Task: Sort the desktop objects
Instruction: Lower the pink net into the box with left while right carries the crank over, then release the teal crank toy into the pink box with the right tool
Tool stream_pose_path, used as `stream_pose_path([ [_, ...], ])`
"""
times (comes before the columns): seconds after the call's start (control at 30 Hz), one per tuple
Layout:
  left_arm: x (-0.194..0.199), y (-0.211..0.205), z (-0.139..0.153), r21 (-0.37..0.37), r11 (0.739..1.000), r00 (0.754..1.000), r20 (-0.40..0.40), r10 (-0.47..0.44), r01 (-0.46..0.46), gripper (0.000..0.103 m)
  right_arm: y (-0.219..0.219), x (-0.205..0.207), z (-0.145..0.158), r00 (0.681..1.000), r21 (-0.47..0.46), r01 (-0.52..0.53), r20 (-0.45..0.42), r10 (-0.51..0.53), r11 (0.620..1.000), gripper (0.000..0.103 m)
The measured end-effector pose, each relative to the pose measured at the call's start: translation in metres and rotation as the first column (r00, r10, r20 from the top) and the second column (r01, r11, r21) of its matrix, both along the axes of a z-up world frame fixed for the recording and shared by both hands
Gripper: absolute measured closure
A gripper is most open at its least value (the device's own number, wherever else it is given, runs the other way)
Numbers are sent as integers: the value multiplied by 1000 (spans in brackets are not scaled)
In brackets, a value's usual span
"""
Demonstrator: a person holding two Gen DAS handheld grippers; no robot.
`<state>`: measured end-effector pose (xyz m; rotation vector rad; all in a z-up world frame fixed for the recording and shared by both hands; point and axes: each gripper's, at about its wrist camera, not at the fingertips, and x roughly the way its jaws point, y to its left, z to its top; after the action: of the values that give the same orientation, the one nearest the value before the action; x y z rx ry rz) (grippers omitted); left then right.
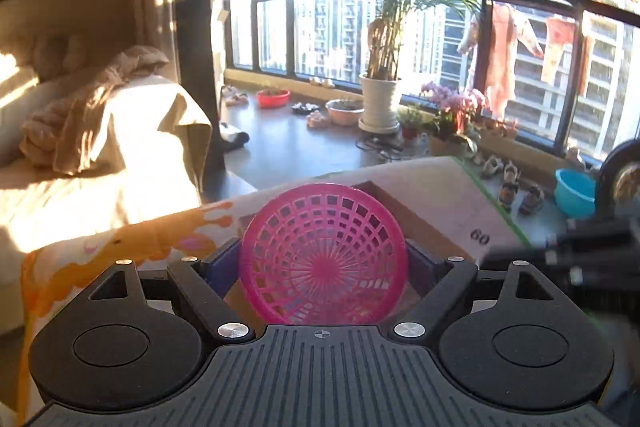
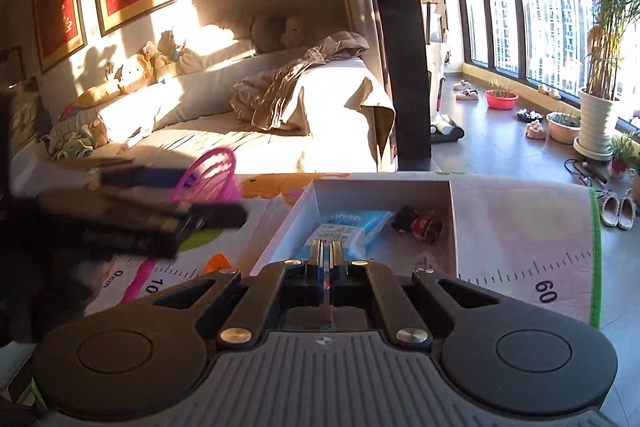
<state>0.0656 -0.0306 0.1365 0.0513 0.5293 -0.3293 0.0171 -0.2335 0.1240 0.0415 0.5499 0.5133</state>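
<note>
My left gripper [image 1: 323, 255] is shut on a round pink mesh basket [image 1: 323, 254], held on edge between its fingers above the table; the right wrist view shows the basket [image 2: 210, 175] in that gripper at the left. My right gripper [image 2: 330, 247] is shut, its fingers pressed together with a thin bluish sliver between them that I cannot identify. It hovers at the near edge of an open white cardboard box [image 2: 453, 227]. Inside the box lie a blue-and-white packet [image 2: 352, 223] and a small dark toy [image 2: 418, 223].
A printed mat with a ruler scale [image 2: 520, 251] covers the table, its green edge at the right. A sofa with blankets [image 2: 280, 107] stands behind. Plant pots [image 2: 596, 123], basins and slippers sit on the floor by the windows.
</note>
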Motion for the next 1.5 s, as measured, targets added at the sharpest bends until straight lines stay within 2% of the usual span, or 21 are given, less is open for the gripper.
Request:
stream_pose_path([
  [0.07,33,-7,-2,-24,1000,1000,-24,8,-8,14,4,1,-15,999,-25,-4,-40,3,1000,101],
  [0.1,47,-11,-3,-24,1000,999,-41,5,-6,10,6,1,-23,999,-51,0,-51,-3,999,101],
  [0.23,67,-11,-8,-39,999,998,-63,12,-15,7,10,-1,-51,995,-116,-1,-96,-10,993,98],
  [0.33,58,0,-12,-25,999,997,-67,34,-35,4,13,3,-67,990,-116,-20,-144,3,993,90],
  [0.4,48,8,-19,0,998,995,-76,58,-58,4,19,9,-77,985,-116,-36,-172,15,993,75],
  [0.43,44,12,-24,11,998,995,-84,60,-60,4,23,11,-82,983,-113,-46,-183,25,993,72],
  [0.53,30,17,-36,33,998,993,-110,51,-48,3,42,16,-96,977,-130,-92,-206,64,987,72],
  [0.63,20,21,-45,35,998,989,-135,57,-52,3,62,21,-110,978,-207,-101,-198,60,973,73],
  [0.67,16,23,-46,24,998,989,-140,55,-53,3,65,20,-111,983,-223,-93,-175,54,970,80],
  [0.7,12,26,-48,11,999,988,-145,54,-53,3,67,19,-110,985,-244,-92,-164,52,965,92],
  [0.83,-10,37,-57,-23,999,987,-155,44,-49,3,56,2,-91,991,-273,-70,-129,35,960,92],
  [0.97,-32,43,-67,-36,998,986,-161,39,-45,2,29,-16,-42,999,-243,-14,-34,5,970,92],
  [1.07,-42,34,-73,-22,999,988,-154,23,-26,1,19,-1,-9,999,-213,50,28,-45,976,92],
  [1.17,-48,26,-76,9,1000,990,-140,16,-15,1,21,30,0,994,-233,108,45,-100,966,88],
  [1.23,-52,28,-76,6,1000,990,-141,19,-18,1,25,49,0,994,-218,109,19,-108,970,87],
  [1.33,-56,35,-79,-22,999,987,-157,33,-37,1,36,69,-8,995,-130,50,-81,-60,990,83],
  [1.37,-56,36,-80,-31,999,986,-163,34,-39,1,41,77,-13,992,-109,52,-108,-64,993,79],
  [1.5,-60,37,-84,-61,998,983,-183,13,-25,1,61,116,-44,970,-60,88,-223,-99,994,77],
])
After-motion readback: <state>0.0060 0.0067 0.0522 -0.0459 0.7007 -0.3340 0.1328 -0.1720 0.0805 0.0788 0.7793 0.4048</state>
